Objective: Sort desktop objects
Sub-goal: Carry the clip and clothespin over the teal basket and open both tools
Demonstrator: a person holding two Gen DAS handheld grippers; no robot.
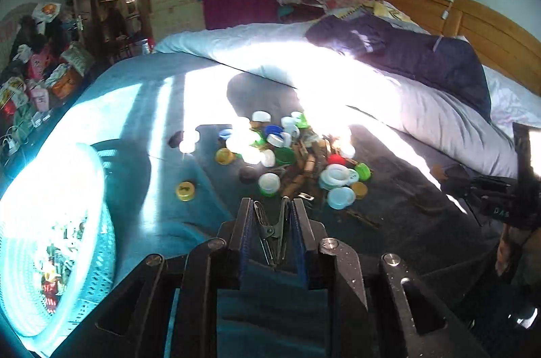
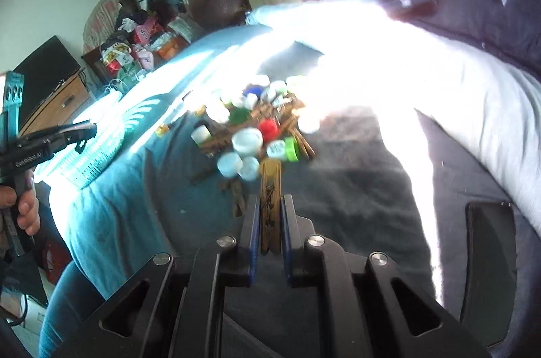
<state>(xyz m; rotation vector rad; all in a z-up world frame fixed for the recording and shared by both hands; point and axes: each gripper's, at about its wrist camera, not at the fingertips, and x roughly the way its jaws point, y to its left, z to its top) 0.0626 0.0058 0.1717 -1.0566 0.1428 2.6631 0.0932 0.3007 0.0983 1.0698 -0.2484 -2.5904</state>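
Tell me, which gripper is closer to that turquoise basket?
Left. The left gripper hangs right beside the turquoise basket; the right gripper sits further off, across the blanket from it.

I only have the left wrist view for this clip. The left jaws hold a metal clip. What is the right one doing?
Observer: The right gripper is shut on a wooden clothespin, which stands upright between its jaws.
Reviewer: Is there anything to the right of the pile that I can't see?
Observer: A dark flat tray lies on the bed, right of the right gripper.
Reviewer: And the teal basket, where is it relative to the left gripper?
Observer: From the right wrist view, the teal basket sits just beyond the left gripper's tip, on the teal blanket.
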